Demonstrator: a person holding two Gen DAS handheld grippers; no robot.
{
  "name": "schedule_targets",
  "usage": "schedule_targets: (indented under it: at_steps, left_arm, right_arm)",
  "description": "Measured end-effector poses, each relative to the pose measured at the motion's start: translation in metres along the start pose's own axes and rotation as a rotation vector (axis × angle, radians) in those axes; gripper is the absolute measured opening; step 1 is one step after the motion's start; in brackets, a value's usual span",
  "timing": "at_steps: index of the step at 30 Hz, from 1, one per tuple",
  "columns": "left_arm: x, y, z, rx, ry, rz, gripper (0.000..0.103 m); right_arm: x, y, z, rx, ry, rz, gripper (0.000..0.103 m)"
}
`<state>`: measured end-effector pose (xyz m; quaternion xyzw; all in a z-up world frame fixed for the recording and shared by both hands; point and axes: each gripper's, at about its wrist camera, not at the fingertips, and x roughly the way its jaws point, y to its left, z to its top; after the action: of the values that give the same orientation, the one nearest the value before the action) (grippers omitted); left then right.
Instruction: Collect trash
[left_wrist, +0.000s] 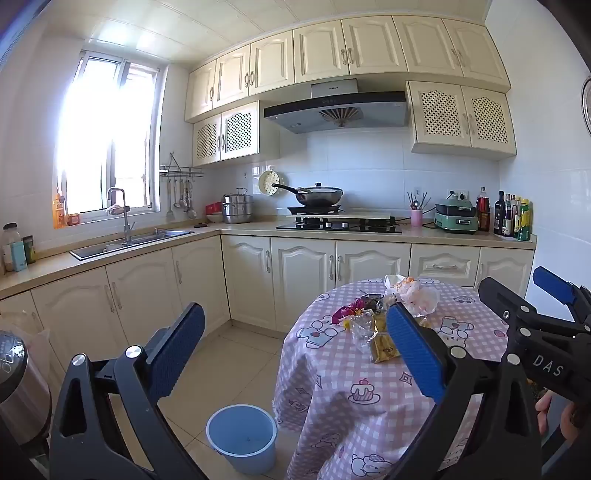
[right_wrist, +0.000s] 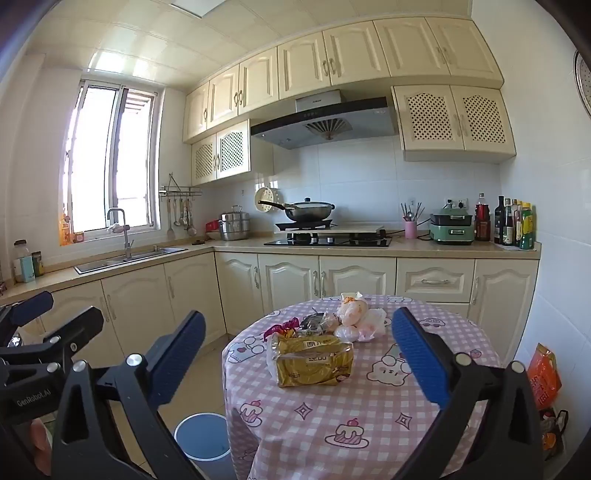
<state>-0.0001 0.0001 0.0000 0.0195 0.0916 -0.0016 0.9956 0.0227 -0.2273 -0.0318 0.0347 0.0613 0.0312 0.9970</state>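
Note:
A pile of trash lies on the round table with a pink checked cloth (right_wrist: 332, 417): a gold wrapper (right_wrist: 314, 363), a purple wrapper (right_wrist: 280, 328), a dark packet (right_wrist: 314, 321) and crumpled white plastic bags (right_wrist: 360, 317). The same pile shows in the left wrist view, with the gold wrapper (left_wrist: 384, 347) and the white bags (left_wrist: 415, 295). A blue bin (left_wrist: 242, 437) stands on the floor left of the table; it also shows in the right wrist view (right_wrist: 203, 439). My left gripper (left_wrist: 295, 354) is open and empty, held above the floor and the table's left edge. My right gripper (right_wrist: 299, 365) is open and empty, short of the pile.
Kitchen counter (right_wrist: 240, 245) runs along the back and left with a sink (left_wrist: 133, 242), stove and wok (right_wrist: 306, 210), bottles (right_wrist: 513, 225) and a green appliance (right_wrist: 452, 227). An orange bag (right_wrist: 543, 373) sits at the right wall. A steel appliance (left_wrist: 18, 387) is at far left.

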Motion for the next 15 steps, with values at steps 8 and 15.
schedule_targets:
  at_steps: [8,15]
  left_arm:
    - [0.0004,-0.0009,0.0002,0.002,0.004,-0.001,0.096]
    - [-0.0003,-0.0004,0.0002,-0.002,0.005,0.0,0.096]
  right_arm:
    - [0.0005,0.0013,0.0014,-0.004,0.006,-0.001,0.099]
    - [0.0009,0.006,-0.0005,-0.003,0.008,0.001,0.099]
